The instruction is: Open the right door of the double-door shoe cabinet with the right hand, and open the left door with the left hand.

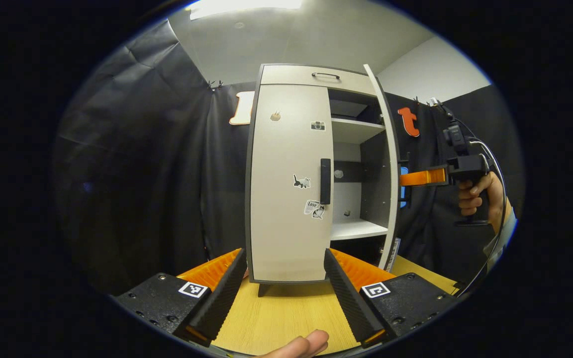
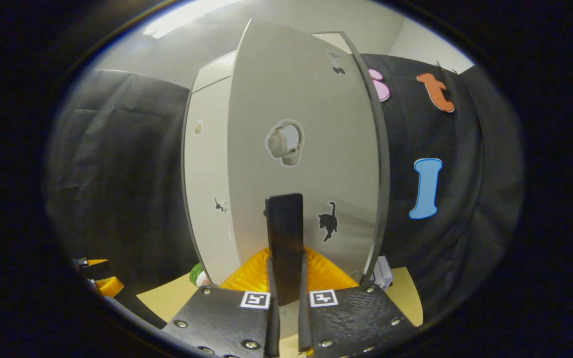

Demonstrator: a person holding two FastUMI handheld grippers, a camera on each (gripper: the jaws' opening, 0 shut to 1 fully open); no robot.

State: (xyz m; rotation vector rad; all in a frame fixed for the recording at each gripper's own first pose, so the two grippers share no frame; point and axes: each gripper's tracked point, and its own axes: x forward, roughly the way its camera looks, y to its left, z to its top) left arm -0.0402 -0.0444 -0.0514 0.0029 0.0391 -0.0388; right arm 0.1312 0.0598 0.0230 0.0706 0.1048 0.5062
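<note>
While our right gripper [image 2: 286,278] clamps the right door's handle [image 2: 285,238], our spread left gripper [image 1: 284,288] risks missing the left handle [image 1: 325,181].

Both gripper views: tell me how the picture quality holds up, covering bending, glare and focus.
Left gripper view: fisheye bows the closed left door outward; the ceiling light blows out white; the cabinet looks sharp. Right gripper view: the open right door bulges strongly; its handle, close between the fingers, looks soft.
</note>
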